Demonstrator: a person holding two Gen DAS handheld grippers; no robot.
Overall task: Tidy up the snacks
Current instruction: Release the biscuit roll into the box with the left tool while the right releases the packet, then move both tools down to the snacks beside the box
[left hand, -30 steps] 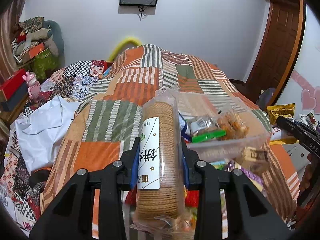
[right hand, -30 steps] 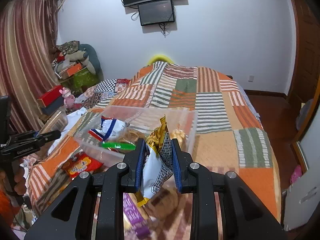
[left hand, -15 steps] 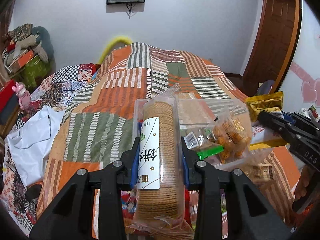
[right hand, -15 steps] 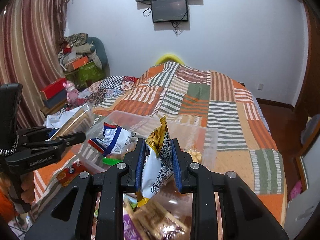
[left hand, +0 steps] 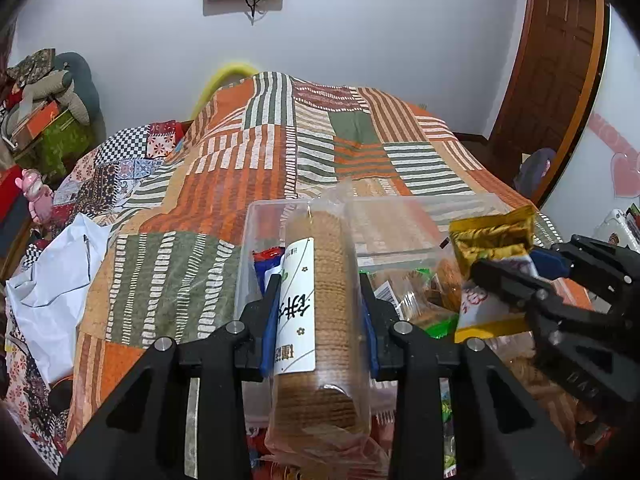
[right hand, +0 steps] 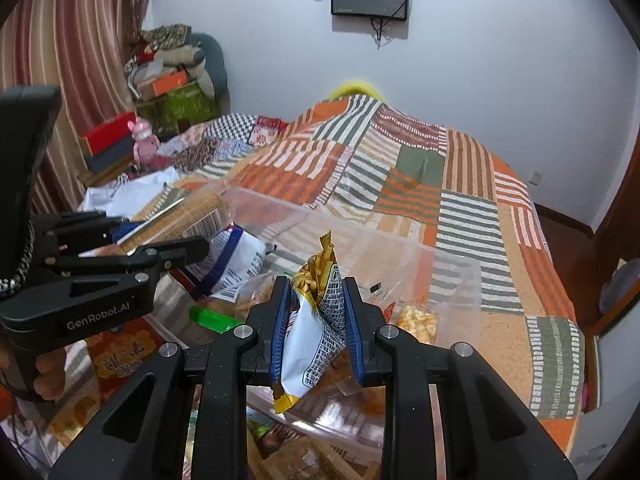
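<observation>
A clear plastic bin (right hand: pixel 456 276) sits on a bed covered by a striped patchwork quilt (left hand: pixel 248 160). Several snacks already lie inside: a blue-and-white crinkly bag (right hand: pixel 236 260), a green-edged packet (right hand: pixel 210 317) and a pouch of golden puffs (right hand: pixel 416 319). The left hand-held gripper (left hand: pixel 319 316) is closed around a tall biscuit sleeve (left hand: pixel 324 304), a ridged brown stack in clear wrap, over the bin's near left corner. The right hand-held gripper (right hand: pixel 315 312) pinches a crumpled gold-and-white foil packet (right hand: pixel 316 320) above the bin's near edge. Neither looks released yet; more wrappers lie loose on the bed near the bin.
</observation>
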